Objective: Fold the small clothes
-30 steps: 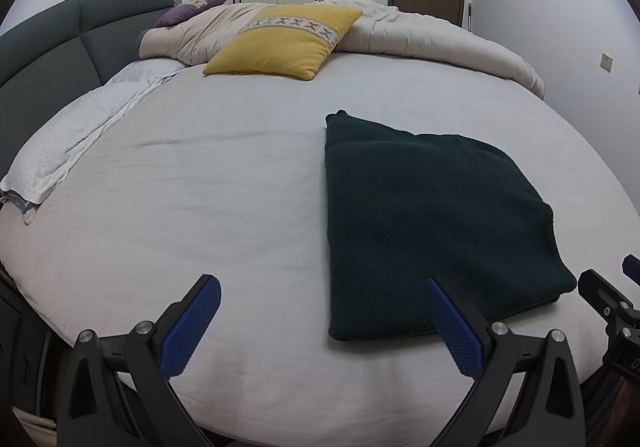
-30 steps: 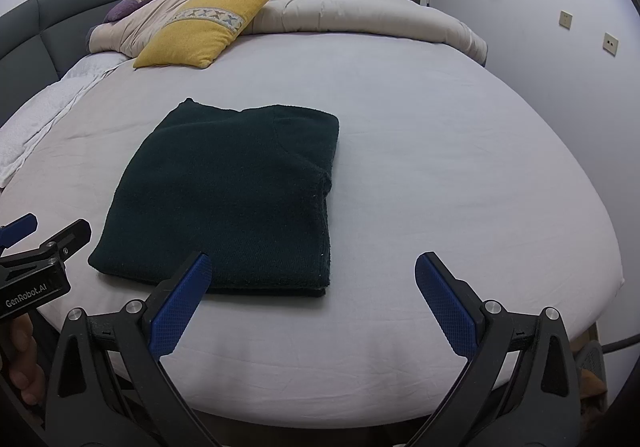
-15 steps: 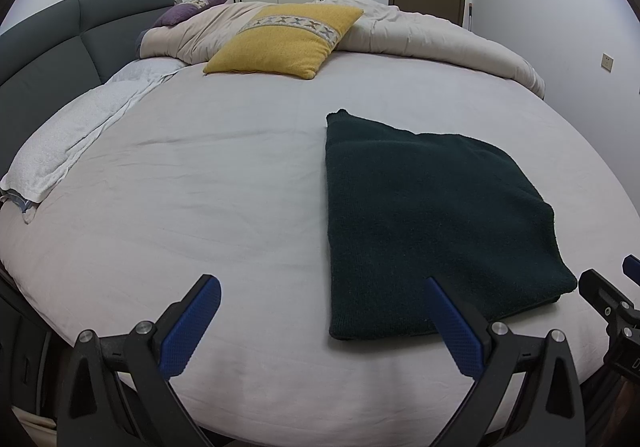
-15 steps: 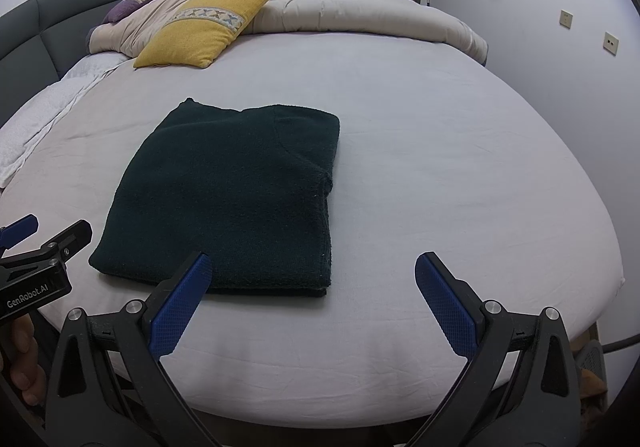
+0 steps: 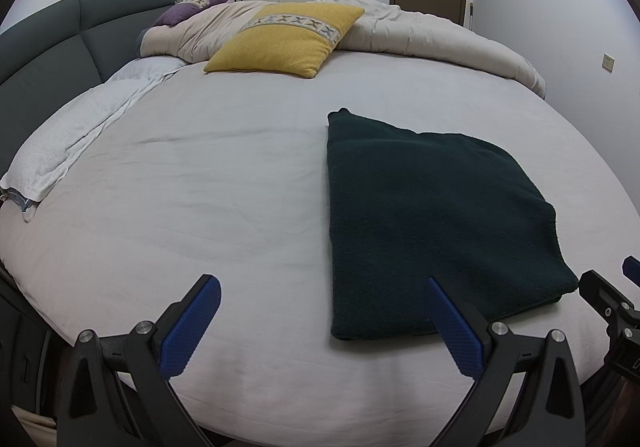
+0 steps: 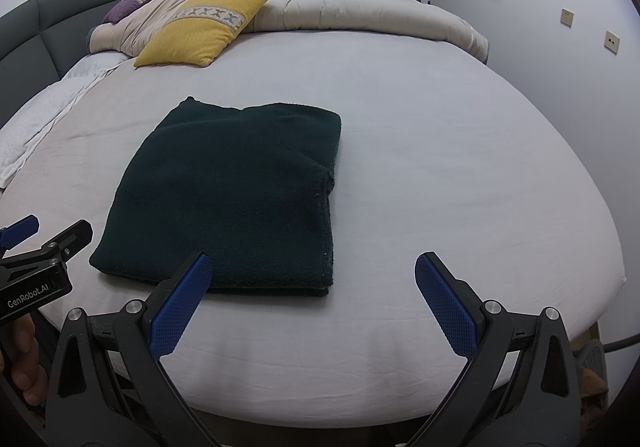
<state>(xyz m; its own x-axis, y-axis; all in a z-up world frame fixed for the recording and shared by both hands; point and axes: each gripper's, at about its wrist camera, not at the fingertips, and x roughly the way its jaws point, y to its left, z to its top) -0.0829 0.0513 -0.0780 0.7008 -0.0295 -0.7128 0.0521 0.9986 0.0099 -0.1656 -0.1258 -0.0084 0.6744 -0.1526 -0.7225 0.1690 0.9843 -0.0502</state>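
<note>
1. The left gripper (image 5: pixel 320 321) is hovering at the near edge of the bed (image 5: pixel 200 187), jaws spread wide and holding nothing.
2. The folded cloth (image 5: pixel 432 223) is lying flat on the bed, just beyond the left gripper's right finger and apart from it.
3. The right gripper (image 6: pixel 314 293) is likewise gaping and empty, its left finger (image 6: pixel 180 303) overlapping the cloth's (image 6: pixel 236 199) near edge in this view.
</note>
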